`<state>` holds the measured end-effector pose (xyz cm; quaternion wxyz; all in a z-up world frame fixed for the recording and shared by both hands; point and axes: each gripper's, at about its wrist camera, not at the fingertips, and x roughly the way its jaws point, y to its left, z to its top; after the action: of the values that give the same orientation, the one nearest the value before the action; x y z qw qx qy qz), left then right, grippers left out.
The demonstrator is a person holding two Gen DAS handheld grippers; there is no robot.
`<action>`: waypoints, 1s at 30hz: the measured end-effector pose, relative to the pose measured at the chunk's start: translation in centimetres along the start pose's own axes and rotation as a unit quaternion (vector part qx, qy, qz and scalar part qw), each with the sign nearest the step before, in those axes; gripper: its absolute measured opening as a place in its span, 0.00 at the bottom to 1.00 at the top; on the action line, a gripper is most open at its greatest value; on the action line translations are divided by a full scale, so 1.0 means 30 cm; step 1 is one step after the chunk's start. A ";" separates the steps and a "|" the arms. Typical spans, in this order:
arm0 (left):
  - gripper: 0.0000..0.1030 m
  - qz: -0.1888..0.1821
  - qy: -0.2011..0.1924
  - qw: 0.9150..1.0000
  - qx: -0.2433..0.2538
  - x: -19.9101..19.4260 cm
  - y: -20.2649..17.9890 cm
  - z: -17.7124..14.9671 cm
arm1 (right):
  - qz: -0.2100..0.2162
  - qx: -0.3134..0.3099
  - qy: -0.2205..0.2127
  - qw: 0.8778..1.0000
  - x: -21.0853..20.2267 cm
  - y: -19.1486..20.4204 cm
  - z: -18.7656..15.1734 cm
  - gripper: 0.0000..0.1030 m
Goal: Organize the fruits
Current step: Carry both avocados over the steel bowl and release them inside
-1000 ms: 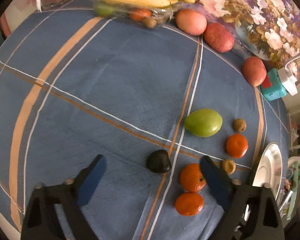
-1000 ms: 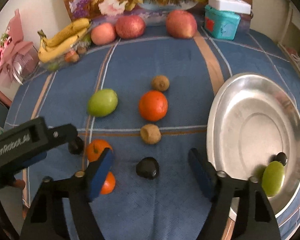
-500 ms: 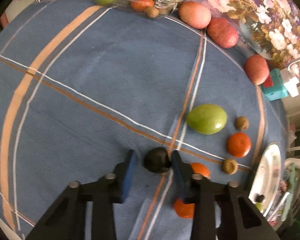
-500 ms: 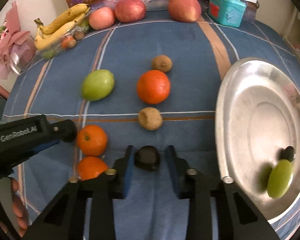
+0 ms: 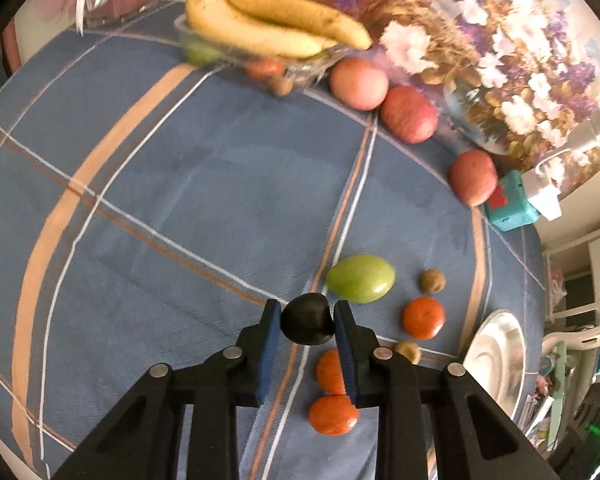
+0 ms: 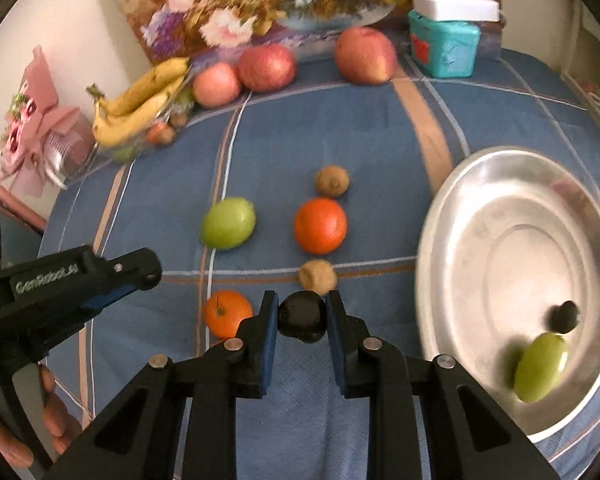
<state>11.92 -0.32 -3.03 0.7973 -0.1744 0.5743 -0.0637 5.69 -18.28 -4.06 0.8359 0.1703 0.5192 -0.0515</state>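
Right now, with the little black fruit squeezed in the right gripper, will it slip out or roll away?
Probably holds: the dark fruit sits between both pads of the right gripper, touching each. Its skin looks glossy and rounded, so it might slip if jolted. Set in the metal plate, it would likely roll.

Bare cloth (image 6: 320,120) beyond oranges (image 6: 320,225).

Two dark plums: one (image 5: 307,325) in left tongs (image 5: 305,326), one (image 6: 301,317) in right tongs (image 6: 302,318)
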 end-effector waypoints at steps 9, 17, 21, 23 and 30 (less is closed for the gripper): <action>0.28 0.003 0.006 1.000 0.016 0.012 -0.066 -0.008 | -0.020 0.060 -0.021 0.998 -0.049 -0.100 0.093 0.24; 0.28 0.004 0.012 0.999 0.034 0.011 -0.124 -0.037 | -0.089 0.074 -0.045 0.992 -0.113 -0.229 0.111 0.24; 0.28 0.003 0.008 0.998 0.068 0.006 -0.206 -0.068 | -0.107 0.099 -0.040 0.989 -0.124 -0.346 0.103 0.24; 0.28 0.002 0.006 0.996 0.088 0.007 -0.248 -0.089 | -0.114 0.113 -0.040 0.986 -0.133 -0.409 0.098 0.24; 0.28 -0.010 0.011 0.984 0.179 0.053 -0.446 -0.221 | -0.142 0.151 -0.045 0.977 -0.172 -0.569 0.075 0.24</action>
<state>7.56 -14.61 -1.59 0.8086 -0.0340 0.5607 -0.1750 0.77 -35.49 -2.53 0.8070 0.2167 0.4864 -0.2553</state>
